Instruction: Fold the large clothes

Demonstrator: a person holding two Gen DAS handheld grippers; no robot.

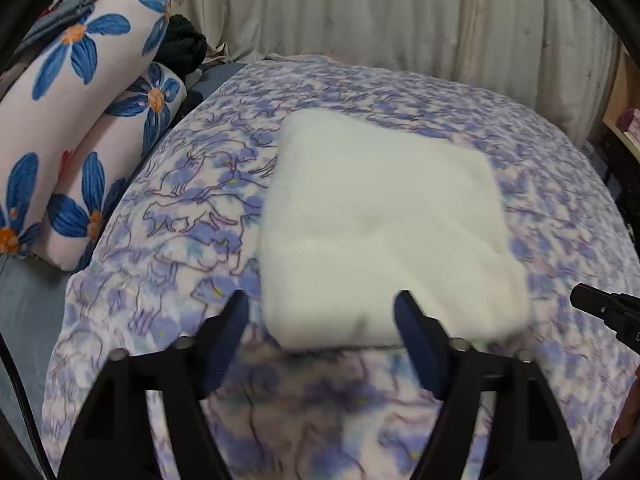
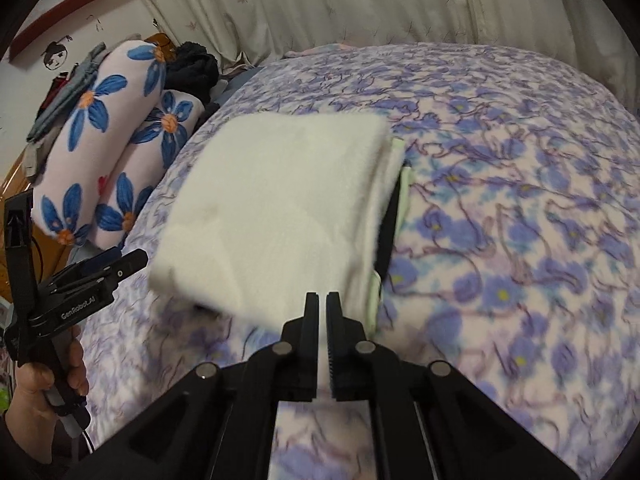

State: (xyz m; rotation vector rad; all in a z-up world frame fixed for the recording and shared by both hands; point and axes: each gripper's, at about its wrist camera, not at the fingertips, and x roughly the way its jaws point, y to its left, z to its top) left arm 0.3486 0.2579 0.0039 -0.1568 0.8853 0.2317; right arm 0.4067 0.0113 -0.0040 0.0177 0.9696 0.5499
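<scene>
White folded garment (image 1: 384, 224) lies flat on the purple floral blanket (image 1: 180, 184), its long axis running away from the cameras toward the curtain (image 1: 360, 8). Its near edge sits just ahead of the left gripper (image 1: 320, 320), whose jaws stand wide apart with nothing clamped. The right gripper (image 2: 322, 300) is closed and empty, just short of the garment's near right corner. Motion blur smears the fabric edges, and a dark layer under its right side is hard to identify.

The folded garment (image 1: 384, 232) is cream-white with a pale green edge. The blanket (image 2: 520, 200) is white with purple-blue flowers. The pillows (image 1: 60, 128) are pale pink with big blue, orange-centred flowers. The curtain (image 1: 380, 8) is beige.
</scene>
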